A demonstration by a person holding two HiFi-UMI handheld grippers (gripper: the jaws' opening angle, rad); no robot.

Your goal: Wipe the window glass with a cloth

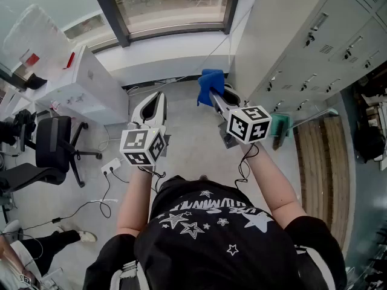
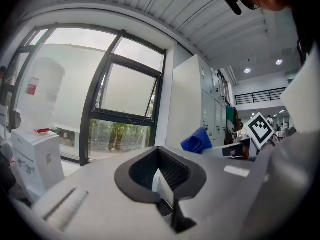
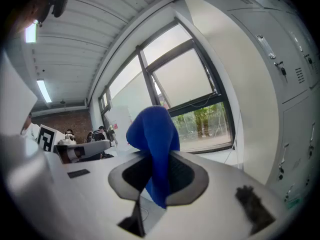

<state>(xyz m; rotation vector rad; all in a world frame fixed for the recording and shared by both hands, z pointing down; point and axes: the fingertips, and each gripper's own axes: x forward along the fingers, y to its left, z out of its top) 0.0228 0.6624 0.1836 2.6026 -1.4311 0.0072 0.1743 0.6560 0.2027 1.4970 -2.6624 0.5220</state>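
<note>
Cloth clamped, apparently bunched, in right claw.

This is looking like an office or lab workroom. Grey metal lockers are lining the right wall, black office chairs are standing at the left beside a white water dispenser, and a power strip with trailing cables is lying on the pale floor below a large dark-framed window.

White lettering among printed stars on the person's black shirt is upside down and unreadable, and the red label on the water bottle is too small to read.
</note>
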